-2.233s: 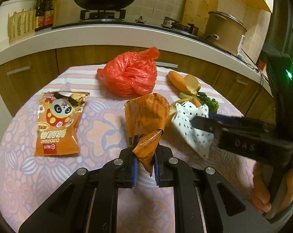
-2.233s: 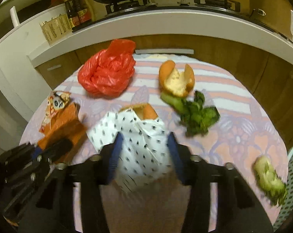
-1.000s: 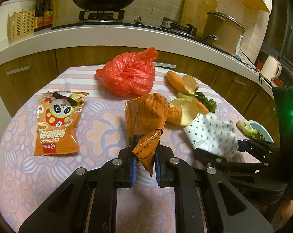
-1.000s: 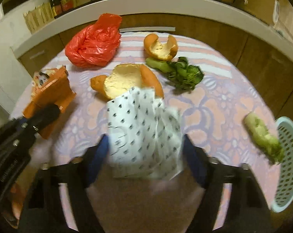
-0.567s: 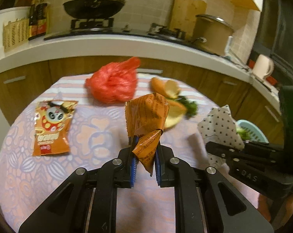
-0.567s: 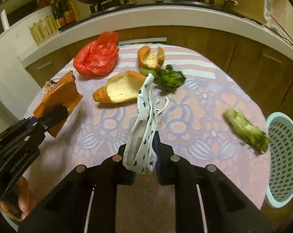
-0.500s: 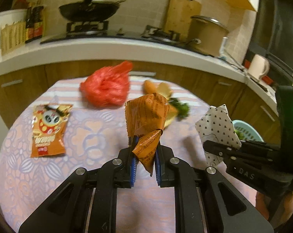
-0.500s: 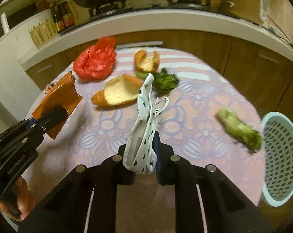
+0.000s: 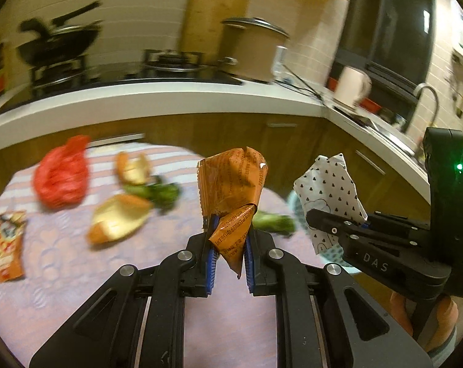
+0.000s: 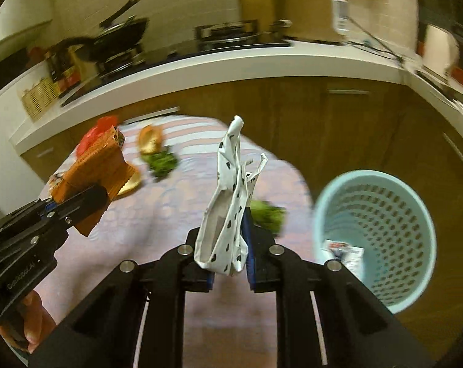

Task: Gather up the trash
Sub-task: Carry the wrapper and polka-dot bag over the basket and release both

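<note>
**Both wrappers lifted toward the basket**

Both hand-held grippers have swung right since the earlier frames, so the pale blue perforated plastic basket now shows large.

Left wrist view: the left hand-held gripper (image 9: pixel 226 254) is pressed together on a crumpled orange foil snack wrapper (image 9: pixel 233 190), held upright above the worktop (image 9: pixel 62 260) with its patterned cloth. To the right, the right hand-held gripper (image 9: pixel 338 227) pinches a white paper wrapper with black dots (image 9: pixel 329 190). On the worktop lie a red plastic bag (image 9: pixel 61 174), two orange peel pieces (image 9: pixel 118 219), a dark green leafy scrap (image 9: pixel 157 191), a pale green vegetable stalk (image 9: pixel 272 222) and a flat orange snack packet (image 9: pixel 9 245) at the left edge. All are blurred.

Right wrist view: the right hand-held gripper (image 10: pixel 228 260) is clamped on the dotted wrapper (image 10: pixel 231 196), which stands upright. The basket (image 10: pixel 375 230) stands lower right beside the worktop, with a small printed scrap (image 10: pixel 343 250) inside. The left hand-held gripper (image 10: pixel 75 205) at left grips the orange wrapper (image 10: pixel 93 165).
</note>
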### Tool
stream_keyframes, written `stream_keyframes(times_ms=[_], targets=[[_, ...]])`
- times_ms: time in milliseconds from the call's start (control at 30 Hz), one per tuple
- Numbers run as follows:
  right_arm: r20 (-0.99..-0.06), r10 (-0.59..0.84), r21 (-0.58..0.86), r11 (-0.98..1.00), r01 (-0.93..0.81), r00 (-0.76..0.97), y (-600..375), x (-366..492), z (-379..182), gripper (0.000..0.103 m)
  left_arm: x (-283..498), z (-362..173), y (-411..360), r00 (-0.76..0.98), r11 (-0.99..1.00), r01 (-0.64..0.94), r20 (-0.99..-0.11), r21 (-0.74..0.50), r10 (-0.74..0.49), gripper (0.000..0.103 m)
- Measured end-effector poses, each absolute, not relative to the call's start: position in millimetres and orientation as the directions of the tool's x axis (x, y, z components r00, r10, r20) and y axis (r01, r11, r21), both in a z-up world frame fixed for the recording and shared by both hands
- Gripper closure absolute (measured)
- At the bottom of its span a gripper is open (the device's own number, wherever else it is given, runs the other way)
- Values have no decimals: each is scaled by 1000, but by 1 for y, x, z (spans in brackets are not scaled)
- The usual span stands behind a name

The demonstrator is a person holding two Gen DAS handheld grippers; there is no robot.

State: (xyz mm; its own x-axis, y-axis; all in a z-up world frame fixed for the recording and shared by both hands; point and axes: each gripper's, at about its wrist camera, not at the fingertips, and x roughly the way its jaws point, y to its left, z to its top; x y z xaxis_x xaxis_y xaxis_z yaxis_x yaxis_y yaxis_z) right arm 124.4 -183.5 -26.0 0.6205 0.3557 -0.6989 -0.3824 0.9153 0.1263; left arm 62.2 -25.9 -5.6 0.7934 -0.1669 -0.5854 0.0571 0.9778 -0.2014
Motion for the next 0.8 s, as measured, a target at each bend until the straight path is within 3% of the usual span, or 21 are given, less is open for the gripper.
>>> stream_keyframes(times_ms=[367, 800], targets=[[-735, 208, 128, 977, -168, 646, -291, 151, -46, 90, 130, -26, -120, 670, 934, 240, -650, -266, -358, 90], [-829, 151, 172, 985, -12, 539, -362, 178, -120, 90, 187, -79, -209, 526, 909, 333, -751, -249, -399, 90]])
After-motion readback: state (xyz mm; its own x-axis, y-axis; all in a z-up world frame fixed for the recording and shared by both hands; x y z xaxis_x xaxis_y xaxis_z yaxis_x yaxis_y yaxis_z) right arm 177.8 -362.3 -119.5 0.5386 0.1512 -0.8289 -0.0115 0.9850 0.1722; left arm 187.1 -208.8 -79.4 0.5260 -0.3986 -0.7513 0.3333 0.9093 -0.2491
